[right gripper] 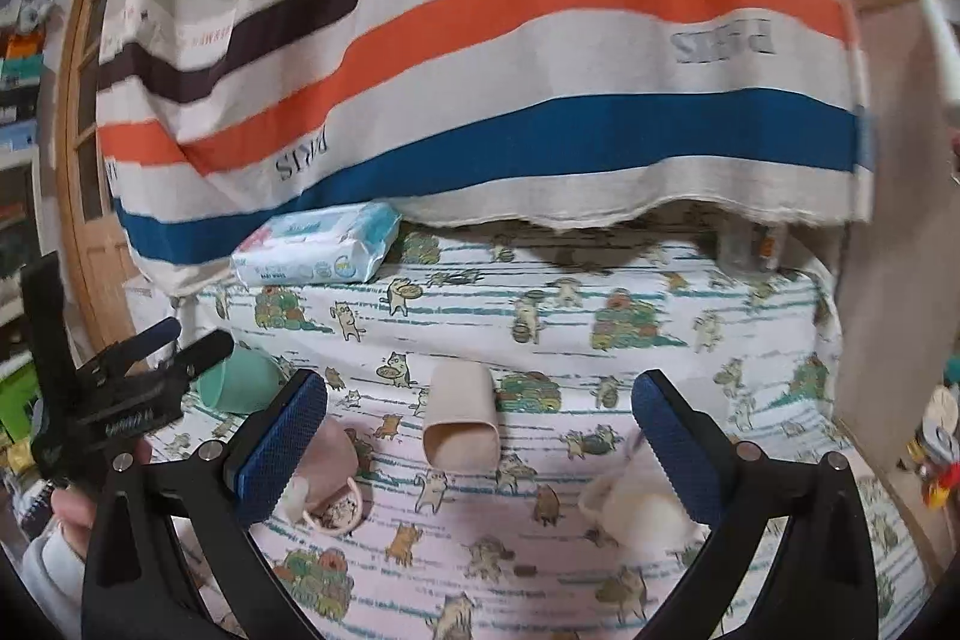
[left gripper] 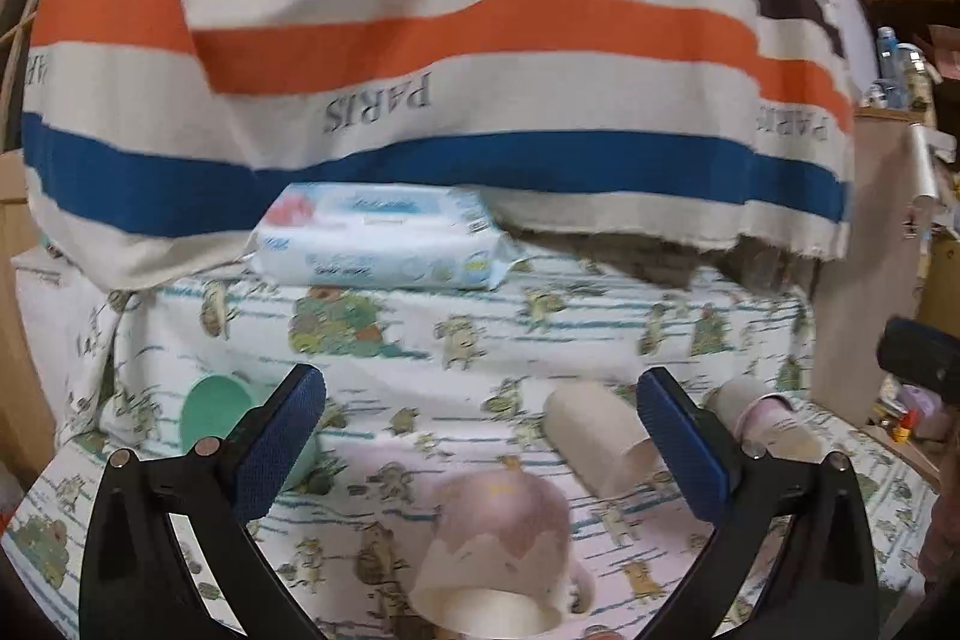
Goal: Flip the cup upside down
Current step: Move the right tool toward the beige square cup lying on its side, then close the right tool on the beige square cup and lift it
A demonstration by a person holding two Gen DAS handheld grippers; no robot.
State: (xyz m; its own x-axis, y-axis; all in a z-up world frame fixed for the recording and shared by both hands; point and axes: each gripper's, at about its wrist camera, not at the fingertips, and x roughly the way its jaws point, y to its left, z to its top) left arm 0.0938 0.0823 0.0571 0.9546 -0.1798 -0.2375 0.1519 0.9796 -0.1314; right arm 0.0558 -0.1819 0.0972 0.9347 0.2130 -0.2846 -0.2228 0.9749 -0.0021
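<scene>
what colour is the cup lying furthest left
Mint green cup, clearest in the right wrist view.

Setting: a lived-in home room. Indicators — a table covered by a cartoon-cat printed cloth (right gripper: 600, 280), a striped "PARIS" fabric (left gripper: 420, 58) draped behind it, a pack of wet wipes (left gripper: 378, 238) at the table's rear, a wooden door frame (right gripper: 78, 148) at left, and cluttered shelves holding plastic bottles (left gripper: 897, 67) at right.
</scene>
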